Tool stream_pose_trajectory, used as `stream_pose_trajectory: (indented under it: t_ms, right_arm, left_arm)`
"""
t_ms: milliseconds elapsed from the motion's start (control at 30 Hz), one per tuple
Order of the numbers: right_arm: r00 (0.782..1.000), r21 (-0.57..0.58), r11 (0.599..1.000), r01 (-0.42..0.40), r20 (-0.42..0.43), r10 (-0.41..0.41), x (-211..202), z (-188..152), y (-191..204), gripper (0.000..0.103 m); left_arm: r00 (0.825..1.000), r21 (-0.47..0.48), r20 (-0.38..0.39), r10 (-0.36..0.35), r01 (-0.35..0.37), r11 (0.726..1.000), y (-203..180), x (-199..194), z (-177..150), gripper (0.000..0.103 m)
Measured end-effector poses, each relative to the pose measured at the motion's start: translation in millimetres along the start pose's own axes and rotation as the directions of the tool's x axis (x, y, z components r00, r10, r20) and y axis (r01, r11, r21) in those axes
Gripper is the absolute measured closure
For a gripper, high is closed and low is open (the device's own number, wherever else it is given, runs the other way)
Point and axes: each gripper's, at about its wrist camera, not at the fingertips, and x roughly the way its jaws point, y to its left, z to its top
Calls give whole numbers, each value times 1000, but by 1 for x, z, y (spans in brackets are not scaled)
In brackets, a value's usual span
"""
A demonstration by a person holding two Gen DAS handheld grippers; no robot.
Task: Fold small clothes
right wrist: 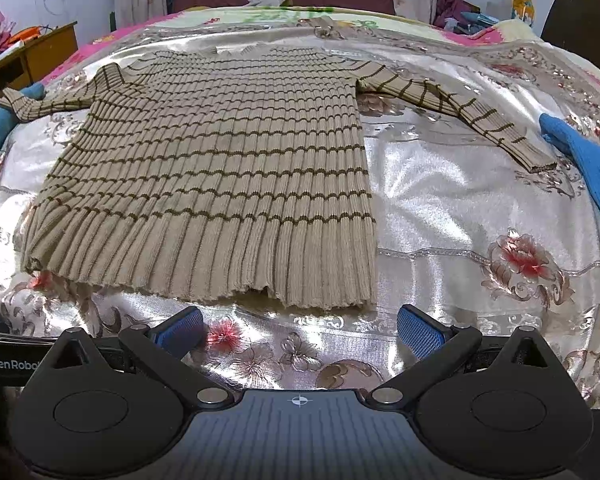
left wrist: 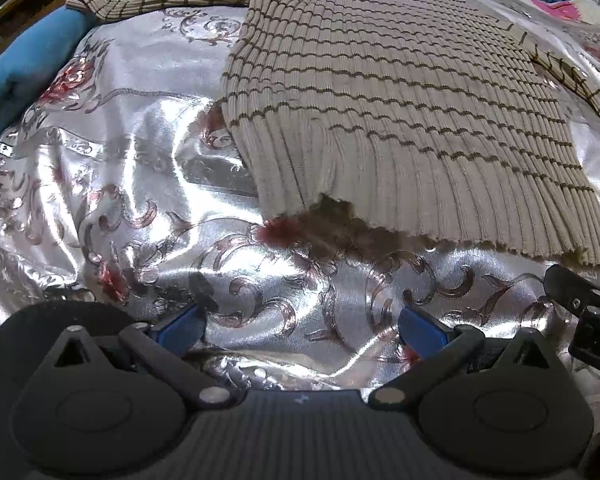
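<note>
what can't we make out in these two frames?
- Beige brown-striped ribbed sweater: collar too far and small in right wrist view, cut off by top edge in left wrist view.
- Blue knitted garment: cut by right edge, type unclear.
- Teal cloth: cut by left edge.

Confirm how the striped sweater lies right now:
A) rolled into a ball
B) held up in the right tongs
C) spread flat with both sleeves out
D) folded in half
C: the striped sweater lies flat on the shiny bedspread, sleeves out, both tongs open and empty.
</note>
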Motion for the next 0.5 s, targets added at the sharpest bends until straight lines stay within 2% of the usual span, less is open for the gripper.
stream_pose_trajectory:
  t_ms: [233,367,500]
  right_arm:
    - [999,3,1000,-18,32,17,-10,2,-3,0]
    - [997,11,999,-38,71,37,-25,6,-8,0]
    - [993,42,998,-54,111,49,-46,13,-17,0]
  left_arm:
    - [997,54,76,19,-23,998,-6,-27,-5,0]
    - [991,47,128,24,-31,998,-3,-51,-8,0]
    - [981,40,195,-8,0,999,1,-80,4,0]
